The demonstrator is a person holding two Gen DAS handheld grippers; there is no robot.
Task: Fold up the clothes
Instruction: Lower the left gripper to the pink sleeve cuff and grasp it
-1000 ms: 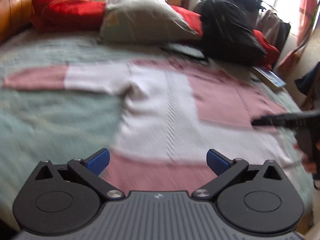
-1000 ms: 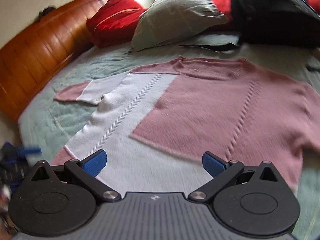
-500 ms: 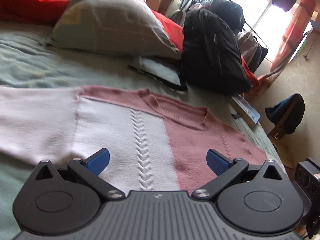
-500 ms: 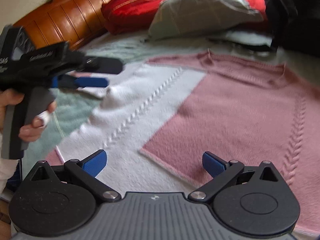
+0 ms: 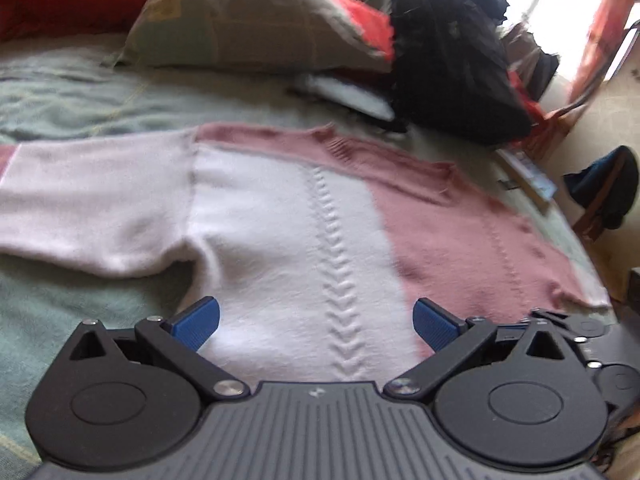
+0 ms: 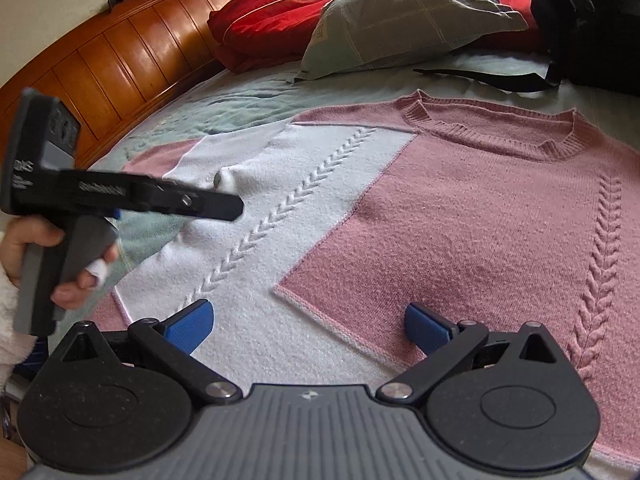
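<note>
A pink and white knit sweater (image 5: 304, 220) (image 6: 460, 216) lies spread flat on the bed, its neckline toward the pillows and one white sleeve (image 5: 92, 208) stretched out to the left. My left gripper (image 5: 316, 322) hovers open over the white lower body, nothing between its blue pads. My right gripper (image 6: 310, 326) is open too, low over the seam where white meets pink. In the right wrist view the left gripper (image 6: 132, 200) shows side-on at the left, held by a hand (image 6: 36, 248) above the sleeve's armpit.
A green bedspread (image 5: 80, 104) covers the bed. A grey pillow (image 6: 404, 20), red cushions (image 6: 264, 12) and a black backpack (image 5: 452, 64) line the head end. A wooden headboard (image 6: 112, 64) curves along the left. A chair with dark clothes (image 5: 608, 188) stands beside the bed.
Both grippers have moved in lower and closer over the sweater. The left gripper has come into the right wrist view and moved right, over the sleeve's armpit. Both stayed open.
</note>
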